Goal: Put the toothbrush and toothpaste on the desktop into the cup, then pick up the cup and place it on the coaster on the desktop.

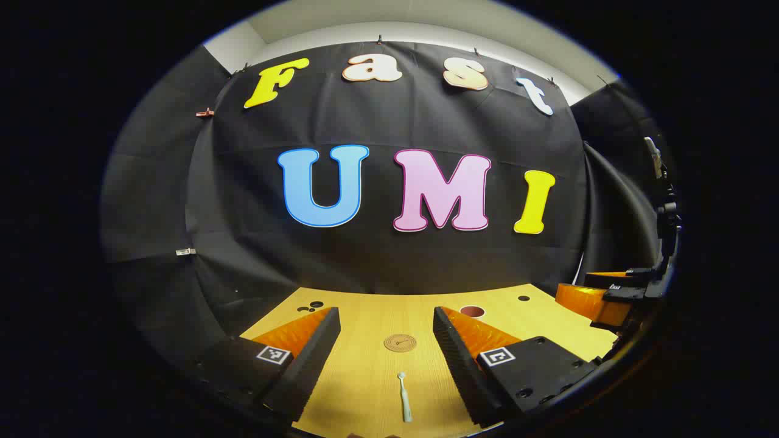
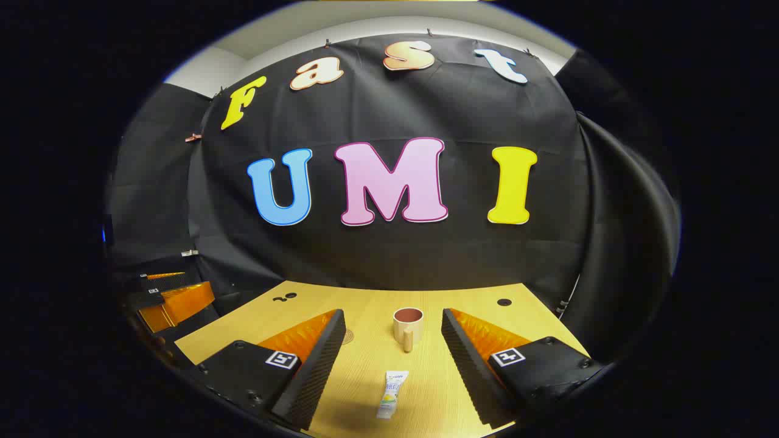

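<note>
Item 1, left gripper (image 1: 386, 322): seen in the left gripper view with its jaws spread wide and nothing held between them, raised above the desktop (image 1: 365, 383). It is also seen at the left edge of the right gripper view, off the desk's left side.

Item 2, right gripper (image 2: 394, 325): seen in the right gripper view with its jaws spread wide and nothing gripped, likewise above the desktop. It is also seen at the right edge of the left gripper view.

Item 3, toothbrush (image 1: 404, 398): laid flat on the wooden desktop, lengthwise, in line with the gap between the left gripper's fingers, head pointing away from the camera. No finger is touching it.

Item 4, coaster (image 1: 400, 342): a round brown disc, lying flat just beyond the toothbrush, apart from it.

Item 5, cup (image 2: 407, 327): a beige mug with a dark interior, standing upright, handle turned toward the camera, framed between the right gripper's fingers but farther off. Its rim is glimpsed in the left gripper view behind one finger.

Item 6, toothpaste (image 2: 392, 393): a small pale tube, lying flat on the desktop nearer than the cup, apart from it.
</note>
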Demonstrator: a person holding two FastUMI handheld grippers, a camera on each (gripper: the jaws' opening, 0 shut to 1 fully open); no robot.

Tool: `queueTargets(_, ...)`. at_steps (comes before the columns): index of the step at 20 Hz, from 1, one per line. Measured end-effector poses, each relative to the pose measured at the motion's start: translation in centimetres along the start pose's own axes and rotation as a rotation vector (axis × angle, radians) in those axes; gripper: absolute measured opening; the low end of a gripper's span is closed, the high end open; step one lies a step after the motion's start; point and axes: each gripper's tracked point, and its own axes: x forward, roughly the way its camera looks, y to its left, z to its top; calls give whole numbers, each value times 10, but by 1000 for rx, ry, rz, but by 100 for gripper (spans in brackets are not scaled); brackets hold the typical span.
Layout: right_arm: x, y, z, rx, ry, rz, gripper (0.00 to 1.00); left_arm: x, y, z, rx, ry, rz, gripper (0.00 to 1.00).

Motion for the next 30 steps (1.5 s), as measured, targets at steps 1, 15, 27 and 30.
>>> queueTargets(1,1,0,-3,9,13,0,98,1,6,3,4,-11,31,97)
queueTargets(15,22,4,-36,-4,139,18,98,10,13,1,-15,-13,67,97)
queueTargets(27,42,4,-76,12,285,49,99,13,18,-18,-18,38,115,97)
queueTargets(30,46,5,-85,19,324,51,98,13,19,-25,-27,53,124,97)
